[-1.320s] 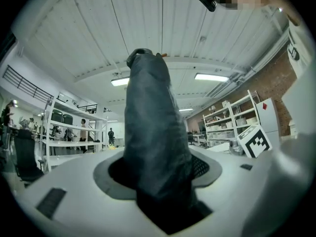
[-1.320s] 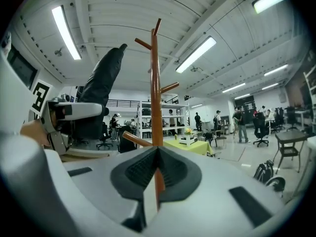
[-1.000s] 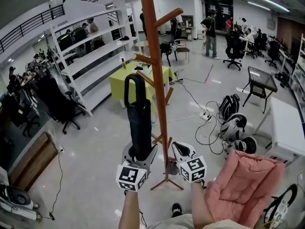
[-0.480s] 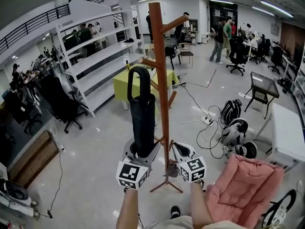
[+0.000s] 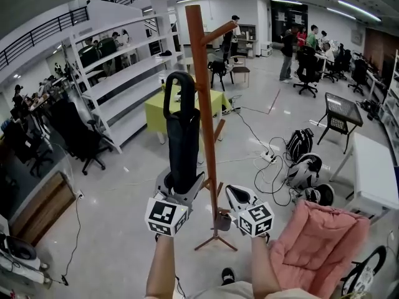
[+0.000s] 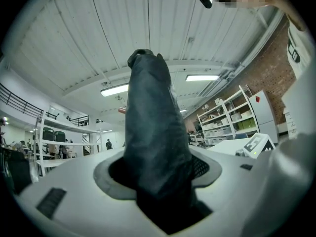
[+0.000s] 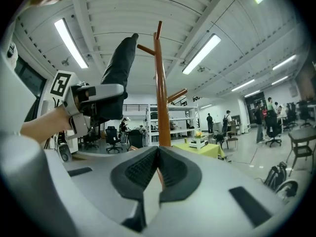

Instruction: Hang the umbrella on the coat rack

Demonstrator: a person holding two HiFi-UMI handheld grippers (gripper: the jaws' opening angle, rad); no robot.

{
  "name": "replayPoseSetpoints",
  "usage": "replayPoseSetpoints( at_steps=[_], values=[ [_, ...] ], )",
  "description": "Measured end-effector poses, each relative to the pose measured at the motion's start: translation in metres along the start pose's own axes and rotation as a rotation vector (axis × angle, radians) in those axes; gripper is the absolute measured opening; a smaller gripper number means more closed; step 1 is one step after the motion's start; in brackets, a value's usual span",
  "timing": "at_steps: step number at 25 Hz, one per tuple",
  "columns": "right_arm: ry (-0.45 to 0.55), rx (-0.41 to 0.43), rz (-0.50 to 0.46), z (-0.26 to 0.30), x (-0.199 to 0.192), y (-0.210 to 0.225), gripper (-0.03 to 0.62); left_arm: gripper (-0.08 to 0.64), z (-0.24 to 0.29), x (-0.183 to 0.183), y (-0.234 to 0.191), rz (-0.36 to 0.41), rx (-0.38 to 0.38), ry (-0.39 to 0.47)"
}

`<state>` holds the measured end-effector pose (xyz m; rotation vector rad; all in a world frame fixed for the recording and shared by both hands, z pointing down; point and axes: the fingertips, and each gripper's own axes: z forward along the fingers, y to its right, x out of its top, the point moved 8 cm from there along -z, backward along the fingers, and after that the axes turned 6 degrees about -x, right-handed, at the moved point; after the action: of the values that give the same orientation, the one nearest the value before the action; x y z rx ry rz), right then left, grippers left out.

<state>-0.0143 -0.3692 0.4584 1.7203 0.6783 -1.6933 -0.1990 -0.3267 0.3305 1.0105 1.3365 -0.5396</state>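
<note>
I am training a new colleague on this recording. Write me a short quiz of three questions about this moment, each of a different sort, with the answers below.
1. Multiple choice: what grips the umbrella? A) the left gripper B) the right gripper C) both
2. True or false: the umbrella hangs from a peg of the coat rack.
3. Fill in: the right gripper's jaws are ____.

Key
1. A: its jaws clamp the folded umbrella, loop handle up.
2. False: it is held upright beside the pole, on no peg.
3. Shut, with nothing between them.
</note>
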Motion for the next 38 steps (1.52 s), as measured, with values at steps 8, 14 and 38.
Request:
replayPoseSetpoints(
  at_steps=[8,14,38],
  values=[
    [0.005,0.009,0.085,-0.019,-0.001,0.014,0.005,0.276,0.009,0.007,-0.019,-0.006,0.014,-0.013],
    [-0.005,0.005,0.076,-0.022,-0.001,0.013,0.005,0.276,0.015,0.006,-0.023,-0.049,-0.030,-0.004],
    [-0.026,-0.048,0.077,-0.048,-0.002,0.022,0.005,0.278,0.049,-0.036,-0.009,-0.134,-0.104,-0.031]
  ],
)
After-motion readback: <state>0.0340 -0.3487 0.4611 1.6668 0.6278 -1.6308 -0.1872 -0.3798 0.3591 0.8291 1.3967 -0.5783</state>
